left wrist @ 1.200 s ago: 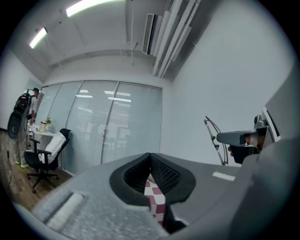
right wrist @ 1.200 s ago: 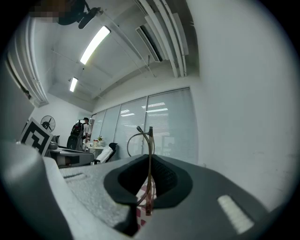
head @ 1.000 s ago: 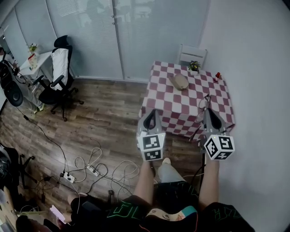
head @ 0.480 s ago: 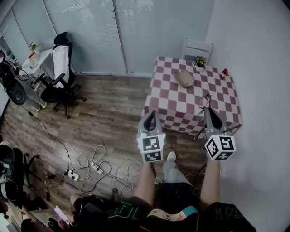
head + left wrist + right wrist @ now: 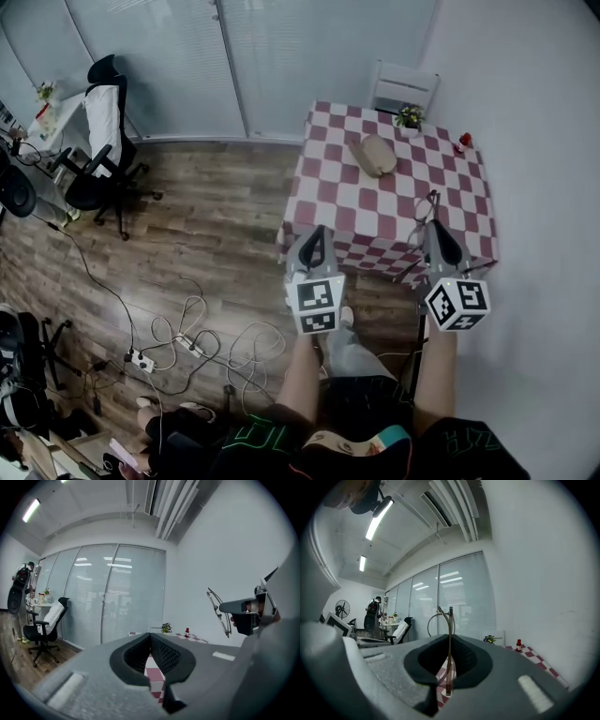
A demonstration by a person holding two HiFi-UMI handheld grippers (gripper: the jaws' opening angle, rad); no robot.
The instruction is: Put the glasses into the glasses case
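red-and-white checked cloth covered the worktop [image 5: 323, 192], which stood against the white wall ahead of the person. the tan glasses case [image 5: 373, 155] lay on it toward the far side. a small potted plant [image 5: 408, 115] stood near the far edge and a little red bottle [image 5: 463, 142] near the far right corner. both grippers were held in the air at the worktop's near edge, well apart from the case. the right gripper [image 5: 433, 225] had its jaws pressed together on the thin-framed glasses [image 5: 448, 639]. in the right gripper view the frame stood upright between them, with a wire lens rim curving up above the jaw tips. the left gripper [image 5: 317, 232] had its jaws closed against each other with nothing between them. a white chair [image 5: 405, 86] stood behind the worktop. a black office chair [image 5: 94, 150] sat far to the left on the wood floor [image 5: 206, 225], where cables [image 5: 187, 333] trailed.
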